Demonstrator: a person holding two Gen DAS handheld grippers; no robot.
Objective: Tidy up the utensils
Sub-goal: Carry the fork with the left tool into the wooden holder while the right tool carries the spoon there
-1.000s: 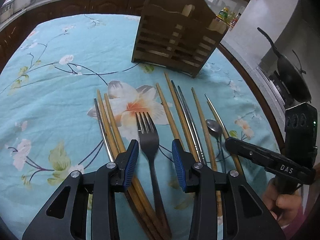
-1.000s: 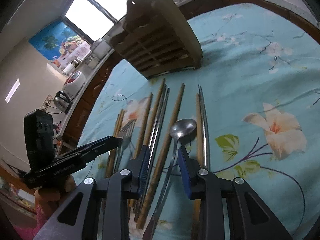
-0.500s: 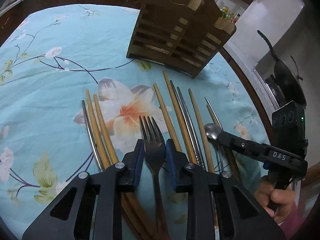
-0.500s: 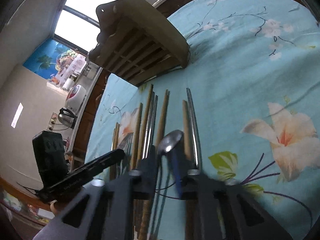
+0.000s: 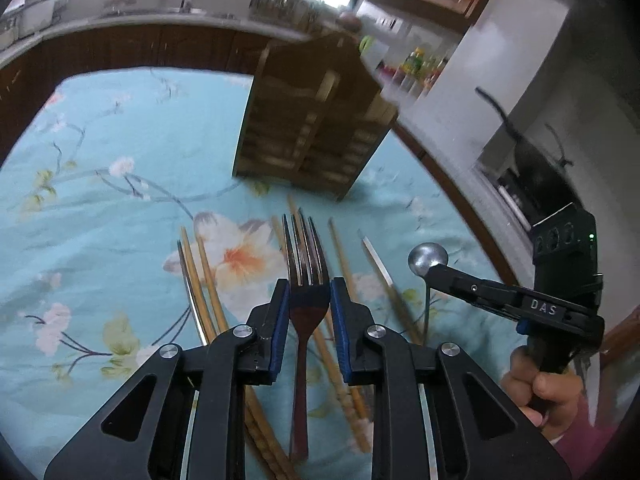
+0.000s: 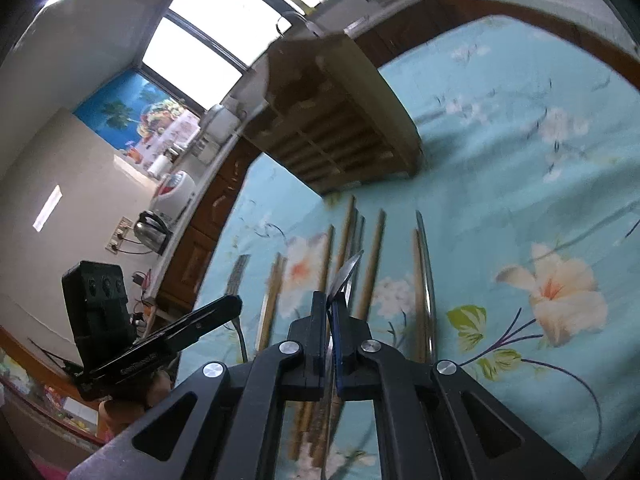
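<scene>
our left claw (image 5: pixel 306 310) has just closed on a fork (image 5: pixel 303 276), our right claw (image 6: pixel 329 330) on a spoon (image 6: pixel 347 271), both raised off the desk (image 5: pixel 120 200) before the wooden holder (image 5: pixel 308 136). thin handles could twist and slip free.

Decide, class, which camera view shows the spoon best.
The left wrist view: the spoon shows its round bowl, sticking out of the right gripper. The right wrist view shows it only edge-on and blurred between that gripper's fingers.
</scene>
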